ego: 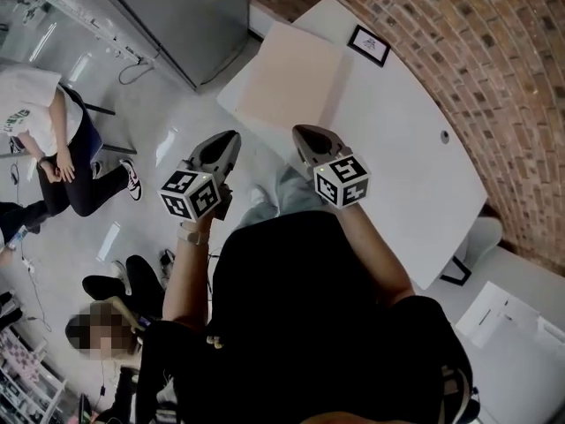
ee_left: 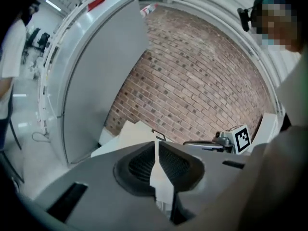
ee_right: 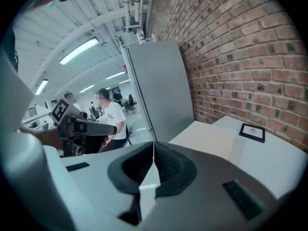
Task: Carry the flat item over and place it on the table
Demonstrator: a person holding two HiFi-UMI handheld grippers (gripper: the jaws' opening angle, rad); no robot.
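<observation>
Currently the beige flat board point(ego: 287, 78) is seen lying on the white table point(ego: 397, 157), at its far corner near a small black-framed card point(ego: 369, 45) – touched by neither gripper. Left gripper point(ego: 231, 137) and right gripper point(ego: 300, 132) are held short of the table – jaws closed together, nothing gripped

Left claw point(ego: 231, 137) closed; right claw point(ego: 301, 132) closed

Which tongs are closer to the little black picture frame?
Right. The right tongs hang below-left of the picture frame; the left tongs sit farther left.
</observation>
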